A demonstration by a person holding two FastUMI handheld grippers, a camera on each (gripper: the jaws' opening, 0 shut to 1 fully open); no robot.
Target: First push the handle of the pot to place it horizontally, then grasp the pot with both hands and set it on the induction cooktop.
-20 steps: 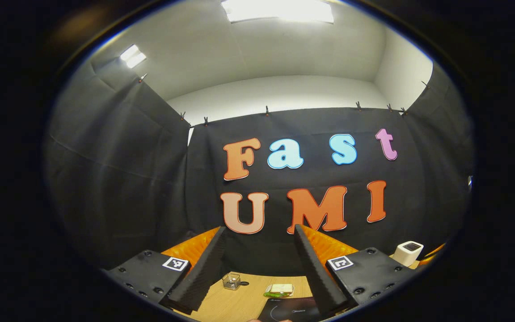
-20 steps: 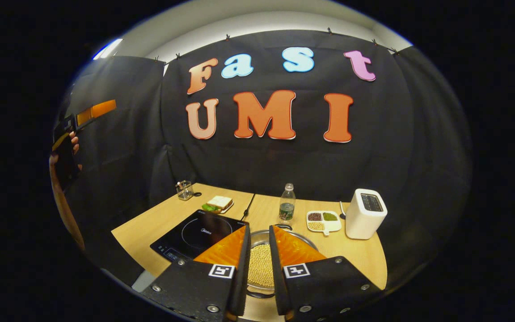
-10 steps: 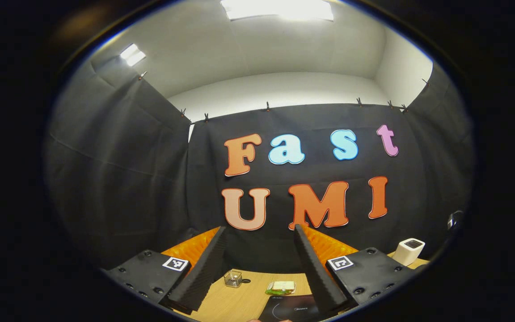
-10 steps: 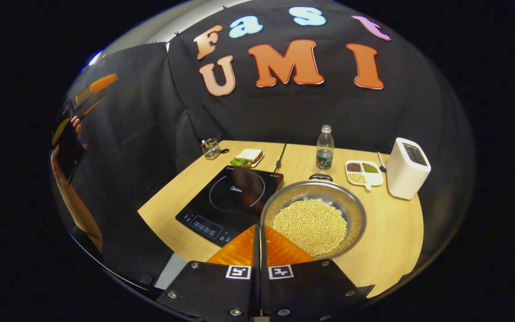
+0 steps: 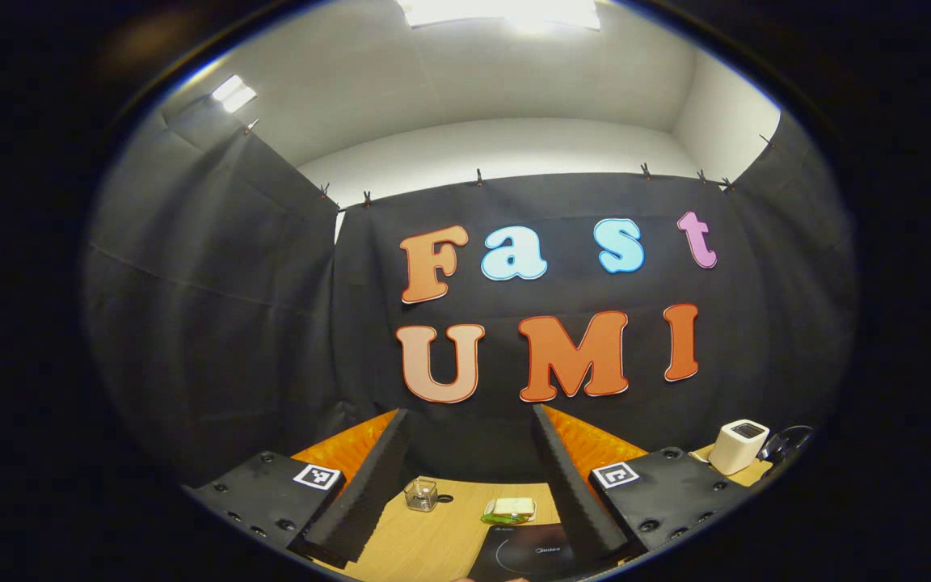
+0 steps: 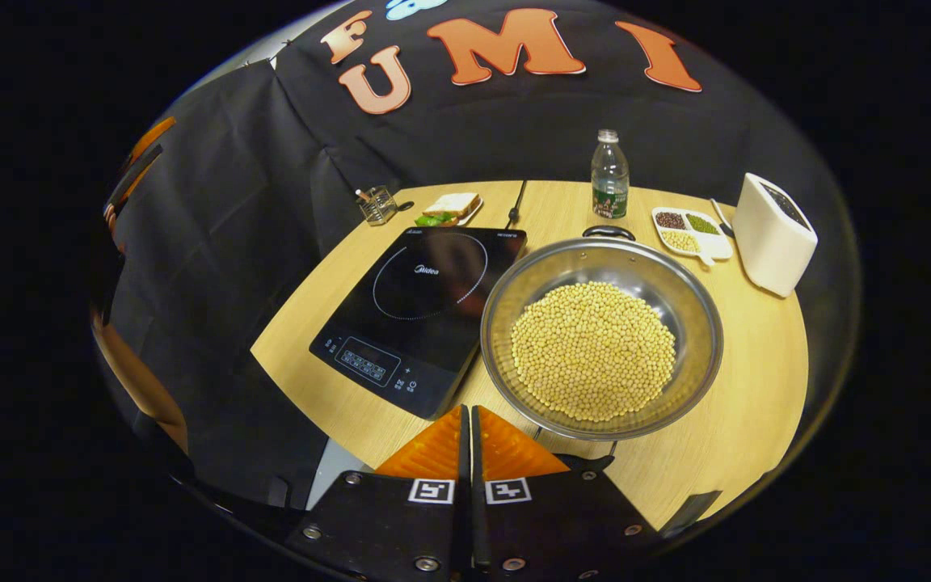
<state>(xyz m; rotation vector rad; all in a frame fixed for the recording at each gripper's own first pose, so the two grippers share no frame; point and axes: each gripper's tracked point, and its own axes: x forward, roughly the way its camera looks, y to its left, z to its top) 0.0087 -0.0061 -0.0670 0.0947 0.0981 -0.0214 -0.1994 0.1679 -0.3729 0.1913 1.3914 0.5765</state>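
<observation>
A steel pot [image 6: 680, 283] holding soybeans [image 6: 593, 350] stands on the wooden table [image 6: 756, 396], right of the black induction cooktop [image 6: 421, 311]. One black pot handle [image 6: 609, 233] points to the far side; the other [image 6: 588, 461] points toward me. My right gripper [image 6: 466, 414] is shut with nothing held, above the table's near edge, just left of the near handle. In the left gripper view, my left gripper [image 5: 469, 414] is open and empty, held high and facing the booth wall, with the cooktop [image 5: 526, 556] below it. The left gripper [image 6: 136, 162] also appears far left in the right gripper view.
Behind the pot stand a water bottle [image 6: 609, 175], a divided dish of beans [image 6: 688, 232] and a white toaster [image 6: 773, 234]. A sandwich on a plate [image 6: 449, 208] and a small glass [image 6: 377, 204] sit behind the cooktop. A person's arm [image 6: 138, 384] is at left.
The right gripper's fingers have closed fully. It has pulled back and tilted downward, so the whole pot and cooktop now lie ahead of it. The left gripper tilted down slightly.
</observation>
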